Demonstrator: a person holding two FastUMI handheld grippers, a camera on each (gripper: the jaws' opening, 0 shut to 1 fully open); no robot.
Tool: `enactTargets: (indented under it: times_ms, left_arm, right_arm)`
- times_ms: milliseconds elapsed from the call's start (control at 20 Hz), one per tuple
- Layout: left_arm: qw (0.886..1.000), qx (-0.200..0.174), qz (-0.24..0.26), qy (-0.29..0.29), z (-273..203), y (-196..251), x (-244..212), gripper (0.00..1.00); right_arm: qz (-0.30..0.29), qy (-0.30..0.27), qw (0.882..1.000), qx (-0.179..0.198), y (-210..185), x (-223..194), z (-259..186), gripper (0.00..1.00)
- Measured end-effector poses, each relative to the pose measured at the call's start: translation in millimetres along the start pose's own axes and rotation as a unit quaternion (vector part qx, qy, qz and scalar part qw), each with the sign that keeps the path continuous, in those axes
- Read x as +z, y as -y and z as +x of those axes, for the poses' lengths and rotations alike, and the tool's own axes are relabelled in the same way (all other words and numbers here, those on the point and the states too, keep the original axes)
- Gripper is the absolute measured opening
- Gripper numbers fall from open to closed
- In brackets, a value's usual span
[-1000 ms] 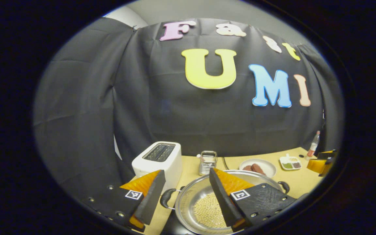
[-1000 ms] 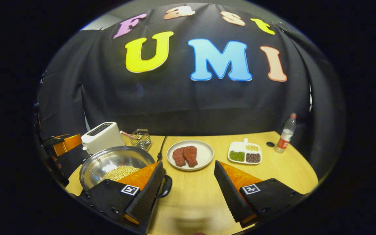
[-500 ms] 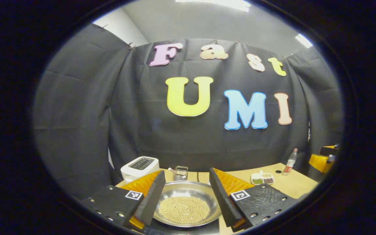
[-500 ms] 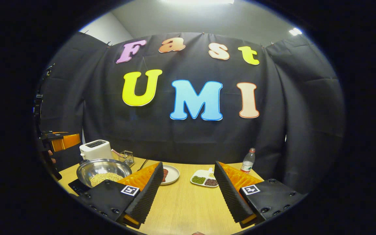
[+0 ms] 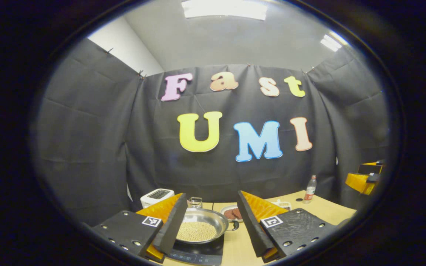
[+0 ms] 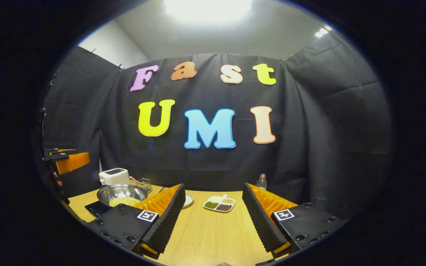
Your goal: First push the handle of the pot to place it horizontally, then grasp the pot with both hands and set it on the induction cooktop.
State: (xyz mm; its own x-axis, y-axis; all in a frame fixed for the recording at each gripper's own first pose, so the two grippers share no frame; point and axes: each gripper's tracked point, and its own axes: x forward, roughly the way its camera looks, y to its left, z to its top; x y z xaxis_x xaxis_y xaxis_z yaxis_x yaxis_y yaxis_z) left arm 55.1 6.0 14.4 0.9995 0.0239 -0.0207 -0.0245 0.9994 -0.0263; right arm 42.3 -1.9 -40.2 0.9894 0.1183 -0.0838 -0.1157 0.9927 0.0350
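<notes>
Pot [image 5: 202, 227] of beans sits on the induction cooktop [image 5: 197, 254], side handle [image 5: 235, 225] pointing right, roughly level. Left gripper [image 5: 209, 225] jaws wide, empty, pot dead ahead between them but apart. Right gripper [image 6: 213, 218] jaws wide, empty, pot [image 6: 122, 194] off to its left. Bare table [image 6: 213, 236] ahead; placement looks done.

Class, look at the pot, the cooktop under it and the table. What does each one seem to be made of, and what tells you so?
Pot: bare polished metal, probably steel; its inside wall shines and mirrors the light.
Cooktop: smooth black top, likely glass or ceramic; flat and dark with small printed controls at the front.
Table: pale wood or wood-look laminate; fine straight grain lines, matte surface.
</notes>
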Motion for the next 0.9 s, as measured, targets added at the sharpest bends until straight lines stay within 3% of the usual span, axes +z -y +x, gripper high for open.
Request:
enactTargets:
  times_ms: [350,900]
  left_arm:
    - [1.000,-0.012,0.010,0.003,-57.9,6.2,16.0,0.79]
    - [1.000,-0.001,0.010,0.009,-116.7,-49.2,19.1,0.79]
  right_arm:
    - [-0.009,0.006,1.000,-0.012,11.7,9.8,-47.3,0.98]
    - [-0.030,0.041,0.998,-0.041,-11.8,30.4,-106.7,0.96]
